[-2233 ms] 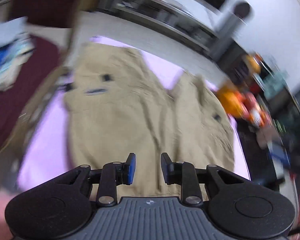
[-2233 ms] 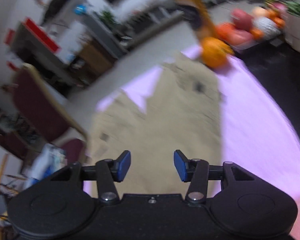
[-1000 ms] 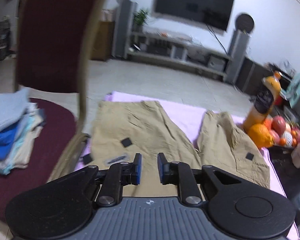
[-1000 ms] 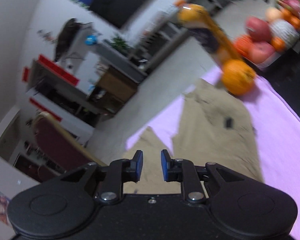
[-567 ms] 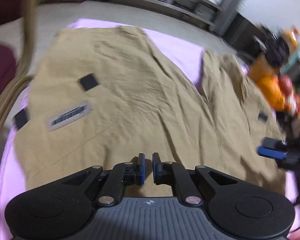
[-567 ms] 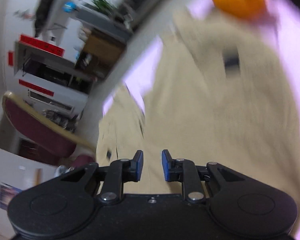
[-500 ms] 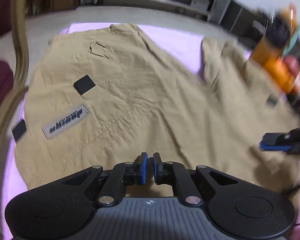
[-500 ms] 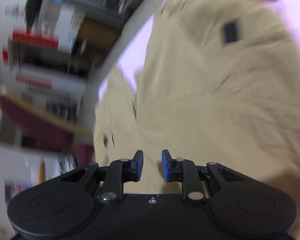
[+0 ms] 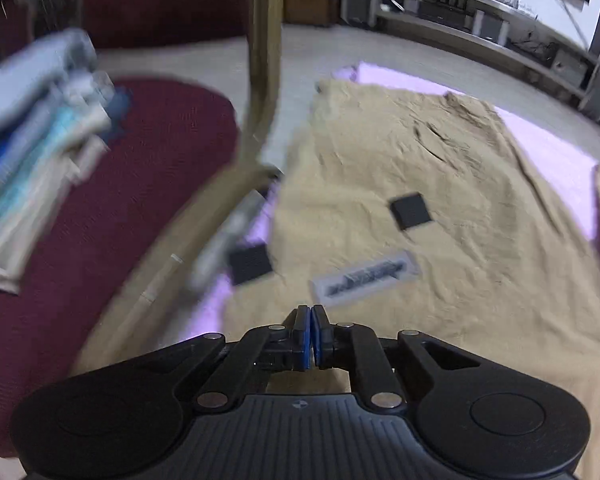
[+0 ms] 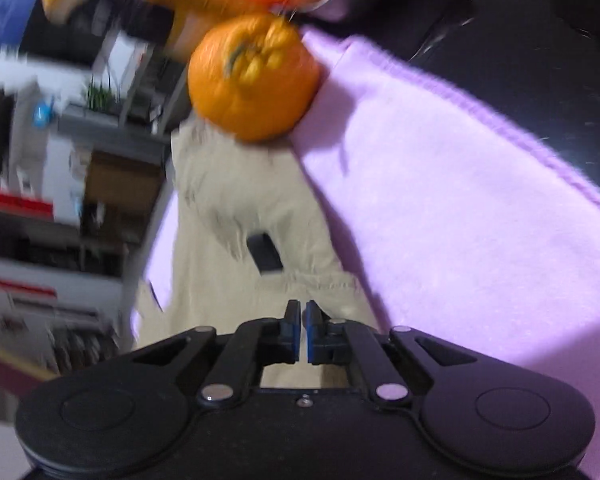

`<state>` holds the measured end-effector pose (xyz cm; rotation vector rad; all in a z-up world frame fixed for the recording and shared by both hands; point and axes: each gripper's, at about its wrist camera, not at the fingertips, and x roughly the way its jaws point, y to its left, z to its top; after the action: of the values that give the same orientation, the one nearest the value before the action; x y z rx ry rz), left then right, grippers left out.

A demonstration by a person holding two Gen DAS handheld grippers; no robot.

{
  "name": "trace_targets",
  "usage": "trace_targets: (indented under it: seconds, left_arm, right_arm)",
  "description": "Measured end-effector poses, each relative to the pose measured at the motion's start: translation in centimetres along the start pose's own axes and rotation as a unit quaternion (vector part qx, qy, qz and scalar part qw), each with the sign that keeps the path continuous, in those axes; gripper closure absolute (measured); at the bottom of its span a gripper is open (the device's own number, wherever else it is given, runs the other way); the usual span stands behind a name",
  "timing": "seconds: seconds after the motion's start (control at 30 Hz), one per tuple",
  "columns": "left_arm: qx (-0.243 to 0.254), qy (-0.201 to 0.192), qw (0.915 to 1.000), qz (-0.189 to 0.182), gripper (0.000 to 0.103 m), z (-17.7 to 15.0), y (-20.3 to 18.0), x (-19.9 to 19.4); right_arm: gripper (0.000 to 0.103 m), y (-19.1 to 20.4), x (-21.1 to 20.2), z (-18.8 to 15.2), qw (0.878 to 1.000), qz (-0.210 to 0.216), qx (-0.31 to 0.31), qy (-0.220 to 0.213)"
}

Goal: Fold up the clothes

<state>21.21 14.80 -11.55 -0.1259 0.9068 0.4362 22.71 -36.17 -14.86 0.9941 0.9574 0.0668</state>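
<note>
Tan shorts [image 9: 440,168] lie spread flat on a lilac cloth [image 9: 548,148], with a black patch [image 9: 410,210] and a grey label [image 9: 364,278] near the waist. My left gripper [image 9: 311,314] hovers low over the waist end, shut, and no fabric shows between its pads. In the right wrist view the shorts [image 10: 220,272] run away from me beside bare lilac cloth [image 10: 460,220]. My right gripper [image 10: 302,308] is over the shorts' right edge, with its jaws shut and nothing visibly pinched.
A dark red chair seat [image 9: 140,184] with a tan frame [image 9: 264,60] stands left of the shorts and bears a stack of folded clothes [image 9: 32,128]. An orange [image 10: 254,76] sits at the cloth's far corner, fruit and a black tabletop [image 10: 540,40] beyond.
Both grippers have closed from open to shut. The left view has swung left toward the chair. The right view has swung right toward the orange and the cloth's edge.
</note>
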Motion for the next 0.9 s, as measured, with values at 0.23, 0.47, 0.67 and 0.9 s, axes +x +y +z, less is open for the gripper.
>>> trace_targets:
  seconds: [0.23,0.47,0.67,0.9]
  left_arm:
    - [0.019,-0.041,0.9986,-0.027,0.090,0.0,-0.1,-3.3]
    - [0.056,-0.012,0.9950,-0.082,0.089,-0.5,-2.7,-2.8]
    - [0.124,-0.007,0.9837,-0.130,0.090,-0.7,-6.6,-2.1]
    - [0.191,0.007,0.9711,-0.142,0.092,-1.0,-11.1,-1.0]
  right_arm:
    - [0.070,3.9,-2.1,-2.3,0.997,0.008,-0.060,-0.043]
    - [0.070,5.6,-0.1,-2.6,0.994,-0.012,-0.102,-0.020]
    - [0.073,5.8,1.1,-1.1,0.994,0.007,-0.110,0.000]
    - [0.076,6.6,4.5,-1.0,0.989,-0.023,-0.139,0.047]
